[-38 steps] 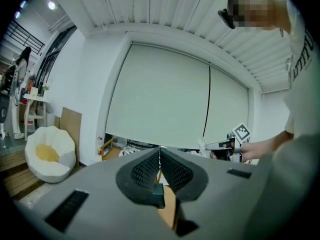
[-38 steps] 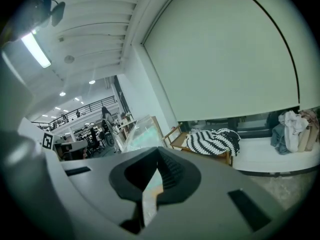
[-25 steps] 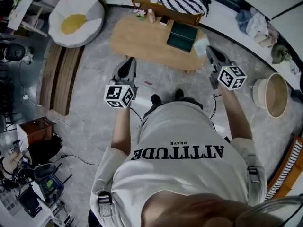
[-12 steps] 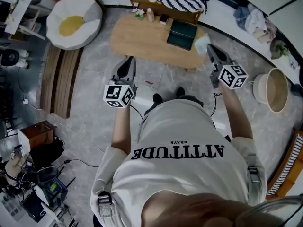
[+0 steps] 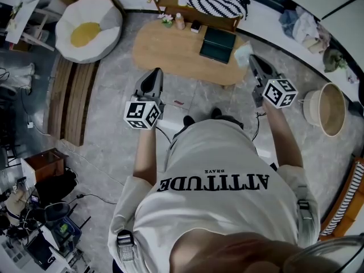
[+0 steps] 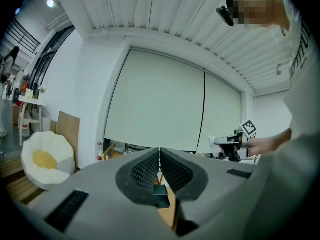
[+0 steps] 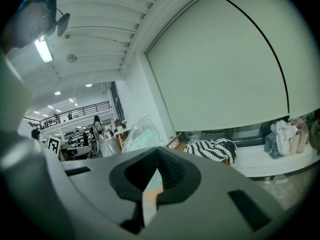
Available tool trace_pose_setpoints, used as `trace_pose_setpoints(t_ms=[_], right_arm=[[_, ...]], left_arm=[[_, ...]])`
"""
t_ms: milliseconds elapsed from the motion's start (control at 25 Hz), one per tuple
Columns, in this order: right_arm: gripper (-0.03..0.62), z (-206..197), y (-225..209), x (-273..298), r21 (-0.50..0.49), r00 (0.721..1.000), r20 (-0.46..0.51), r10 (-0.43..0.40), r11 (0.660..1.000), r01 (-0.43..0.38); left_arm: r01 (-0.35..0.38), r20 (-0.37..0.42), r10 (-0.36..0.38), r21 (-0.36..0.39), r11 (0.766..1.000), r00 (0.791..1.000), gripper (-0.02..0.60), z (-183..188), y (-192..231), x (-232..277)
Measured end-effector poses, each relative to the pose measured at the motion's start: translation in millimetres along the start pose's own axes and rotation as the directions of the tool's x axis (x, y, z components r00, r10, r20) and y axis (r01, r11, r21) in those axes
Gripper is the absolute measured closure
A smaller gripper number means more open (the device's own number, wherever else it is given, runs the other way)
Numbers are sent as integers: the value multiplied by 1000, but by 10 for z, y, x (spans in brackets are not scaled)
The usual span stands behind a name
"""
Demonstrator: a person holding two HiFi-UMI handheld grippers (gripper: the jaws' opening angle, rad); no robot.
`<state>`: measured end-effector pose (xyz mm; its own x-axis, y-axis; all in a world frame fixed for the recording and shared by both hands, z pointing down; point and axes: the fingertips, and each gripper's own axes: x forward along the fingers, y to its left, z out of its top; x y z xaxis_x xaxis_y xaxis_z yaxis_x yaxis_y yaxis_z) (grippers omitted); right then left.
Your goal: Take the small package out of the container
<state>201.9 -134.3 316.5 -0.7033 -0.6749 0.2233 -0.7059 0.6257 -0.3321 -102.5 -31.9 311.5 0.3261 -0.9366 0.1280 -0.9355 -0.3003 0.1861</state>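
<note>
Clear-plastic small package [image 7: 140, 134] sits pinched in the jaws of the right gripper [image 7: 159, 149], seemingly lifted from the container [image 5: 218, 43] at the tabletop's [image 5: 165, 53] right end, while the left gripper [image 6: 160, 150] is clenched on nothing.

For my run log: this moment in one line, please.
left gripper shut, empty | right gripper shut on small package | dark container on wooden table
</note>
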Motion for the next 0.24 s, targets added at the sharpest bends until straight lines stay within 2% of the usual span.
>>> trace_pose_setpoints(t_ms=[240], right_arm=[[574,28,-20,1,5,1000,-1,-1,1000,1]], left_arm=[[1,2,-1,-3,1000,1000,558,22,-2,34]])
